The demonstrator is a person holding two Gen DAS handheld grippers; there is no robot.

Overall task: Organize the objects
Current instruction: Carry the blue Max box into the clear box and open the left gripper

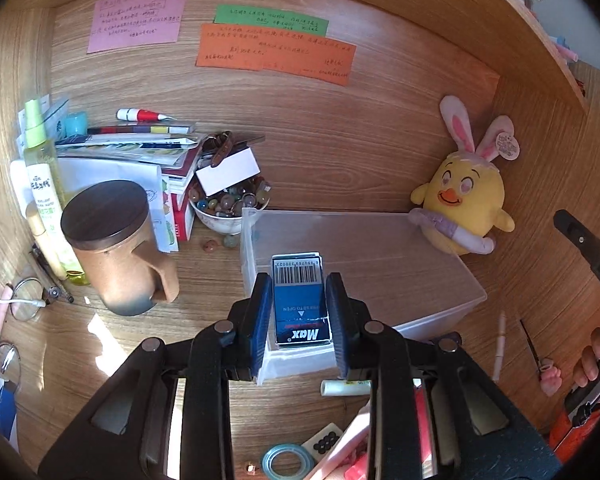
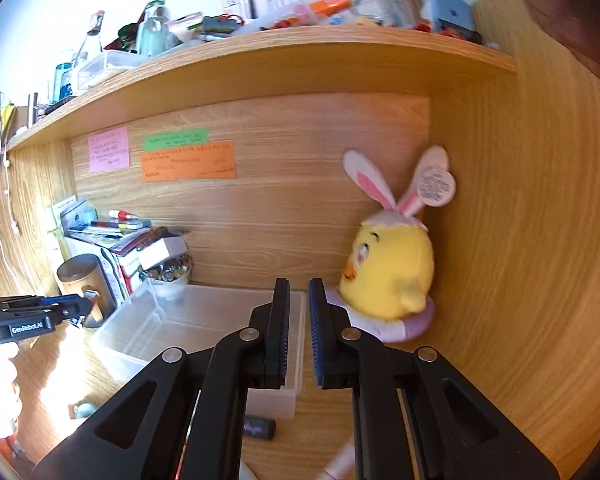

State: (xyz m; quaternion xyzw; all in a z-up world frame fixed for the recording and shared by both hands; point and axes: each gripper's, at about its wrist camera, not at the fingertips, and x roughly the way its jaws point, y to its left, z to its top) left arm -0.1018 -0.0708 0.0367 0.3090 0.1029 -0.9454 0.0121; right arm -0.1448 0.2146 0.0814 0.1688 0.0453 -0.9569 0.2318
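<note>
Now: small blue "Max" box w/ barcode label is clamped between the pads of the left tongs, held above the near-left part of the clear plastic bin. Whether the box touches the bin floor: cannot tell.

Bin sits on the wooden worktop, open top, frosted walls. Right wrist view shows the same bin from the right, w/ the left tongs at its left end.

Right tongs: narrow gap between the pads, nothing in them, hanging over the bin's near-right corner.

Far right of bin: yellow chick plush w/ bunny ears, leaning in the corner, touching the bin's far-right rim.

Left of bin: white bowl of coloured beads w/ a white card on top; two loose beads on the worktop just beside it. Further left: brown mug w/ dark wooden lid, yellow-green spray bottle, stack of books/papers.

Back panel: pink note, green note, orange note, all handwritten.

Near edge: tape roll, white tube.
</note>
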